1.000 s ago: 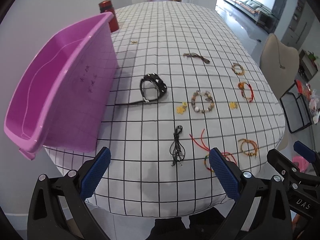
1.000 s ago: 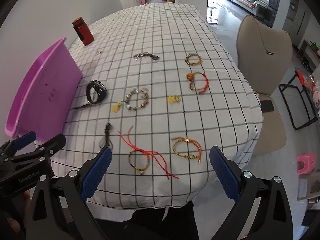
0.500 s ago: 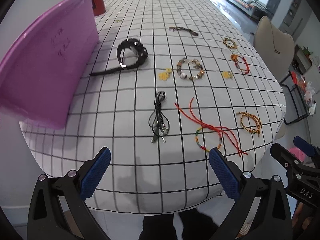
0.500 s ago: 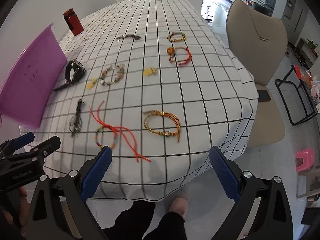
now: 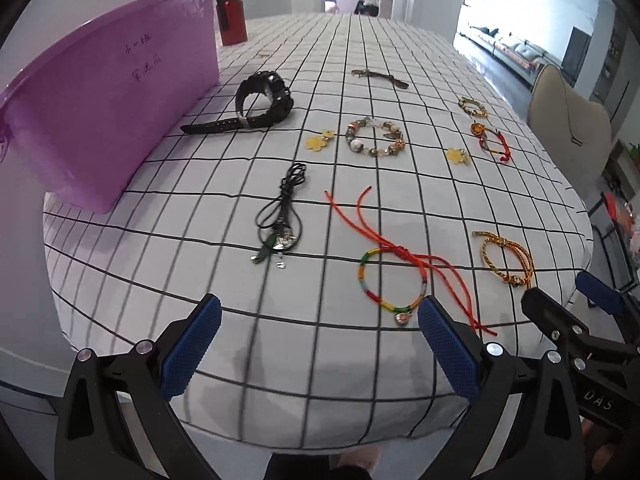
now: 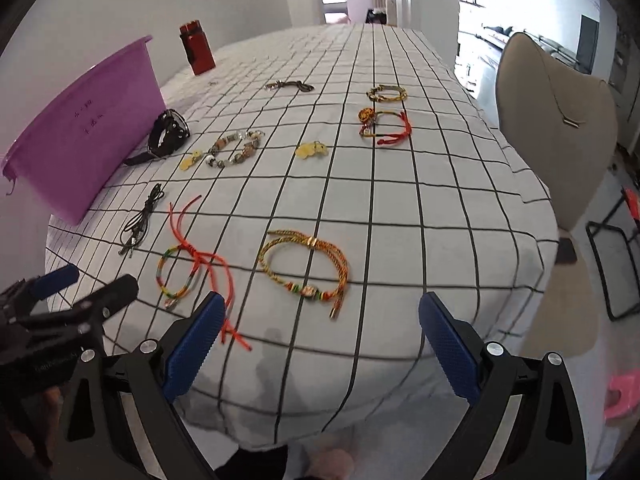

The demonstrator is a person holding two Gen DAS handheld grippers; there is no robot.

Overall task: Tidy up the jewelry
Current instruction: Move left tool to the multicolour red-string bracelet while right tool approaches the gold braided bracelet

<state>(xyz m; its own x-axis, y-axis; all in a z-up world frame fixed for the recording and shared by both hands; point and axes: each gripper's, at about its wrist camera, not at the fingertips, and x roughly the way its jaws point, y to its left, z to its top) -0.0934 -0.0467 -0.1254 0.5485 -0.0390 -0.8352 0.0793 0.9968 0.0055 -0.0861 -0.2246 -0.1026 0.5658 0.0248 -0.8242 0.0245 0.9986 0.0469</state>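
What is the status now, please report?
Left gripper open, empty; right gripper open, empty. Jewelry on the tablecloth, none held; gold bracelet nearest the right. Purple bin at left. Nothing in the way.

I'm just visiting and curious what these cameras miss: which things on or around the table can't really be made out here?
- Inside of the purple tub: both views show only its outer wall, so its contents are hidden.
- Handwriting on the tub: too small to read in either view.
- Tiny item near the red bottle, at: too small to identify.
- Charm on the rainbow bracelet: too small, left view.
- Person: cut off by the bottom edge.
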